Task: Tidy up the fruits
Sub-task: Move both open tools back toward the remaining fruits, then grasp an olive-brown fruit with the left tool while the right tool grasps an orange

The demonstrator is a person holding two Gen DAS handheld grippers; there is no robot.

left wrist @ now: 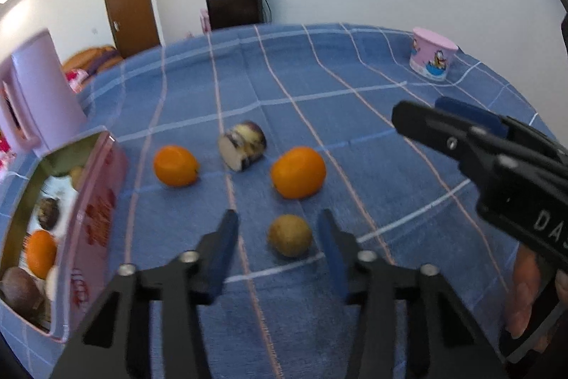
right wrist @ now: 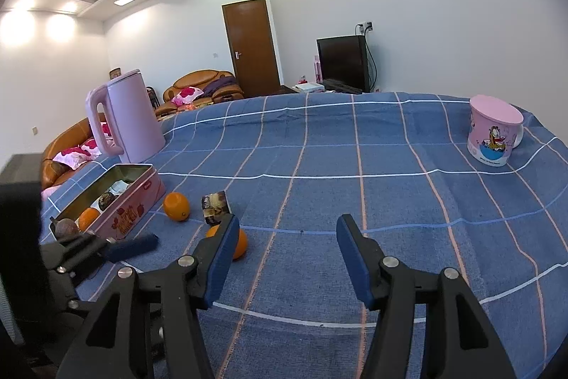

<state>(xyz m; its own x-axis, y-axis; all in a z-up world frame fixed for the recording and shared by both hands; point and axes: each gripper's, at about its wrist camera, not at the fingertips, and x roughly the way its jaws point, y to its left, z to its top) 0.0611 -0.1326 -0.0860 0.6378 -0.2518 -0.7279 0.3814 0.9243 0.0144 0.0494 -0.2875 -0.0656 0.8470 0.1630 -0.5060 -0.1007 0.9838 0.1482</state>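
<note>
left gripper [left wrist: 280, 254] jaws spread around the kiwi [left wrist: 290, 236], not pinching yet, probably headed for the tin [left wrist: 96, 201]; right gripper [right wrist: 287, 251] open, empty.

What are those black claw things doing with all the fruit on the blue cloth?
A person is sorting fruit into the pink tin with two hand-held grippers. Some fruit is already inside. The left gripper is open, with a small brown fruit on the cloth between its fingers, not pinched. Two oranges and a purple cut fruit lie on the cloth too. The right gripper is open and holds nothing.
</note>
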